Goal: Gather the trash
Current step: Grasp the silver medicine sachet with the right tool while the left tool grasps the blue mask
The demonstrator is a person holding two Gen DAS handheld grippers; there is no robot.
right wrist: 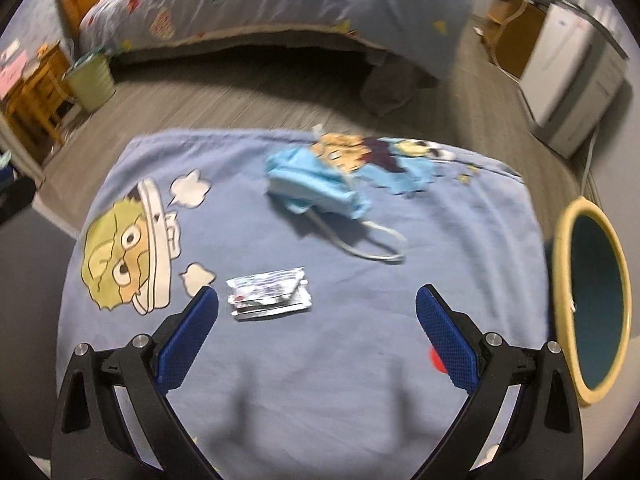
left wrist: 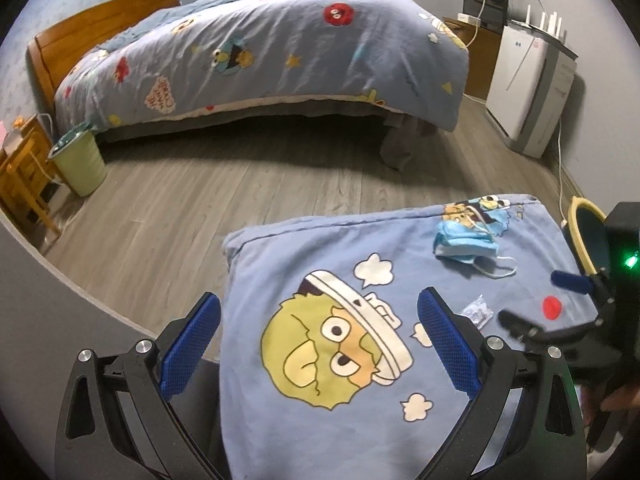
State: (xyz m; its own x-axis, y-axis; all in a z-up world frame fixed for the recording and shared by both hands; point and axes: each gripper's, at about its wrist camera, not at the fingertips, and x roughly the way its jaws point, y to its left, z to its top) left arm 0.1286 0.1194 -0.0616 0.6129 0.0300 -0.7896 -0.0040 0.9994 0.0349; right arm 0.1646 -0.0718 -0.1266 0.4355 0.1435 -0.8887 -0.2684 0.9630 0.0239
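A crumpled blue face mask [right wrist: 316, 186] with white ear loops lies on a blue cartoon-print cushion [right wrist: 280, 360]. Closer to me a silver foil wrapper [right wrist: 269, 293] lies flat on the same cushion. My right gripper [right wrist: 317, 306] hovers open just above the cushion, the wrapper a little left of the midline between its blue fingers. My left gripper [left wrist: 319, 314] is open and empty over the cushion's [left wrist: 280, 248] left part. In the left wrist view the mask [left wrist: 466, 243] and wrapper [left wrist: 476, 312] lie to the right, with the right gripper [left wrist: 536, 304] beside them.
A yellow-rimmed bin with a dark teal inside [right wrist: 596, 300] stands right of the cushion. A pale green bin [left wrist: 80, 162] sits on the wood floor by the bed [left wrist: 260, 52]. A wooden nightstand [left wrist: 20, 172] is at far left, a white appliance [left wrist: 528, 88] at right.
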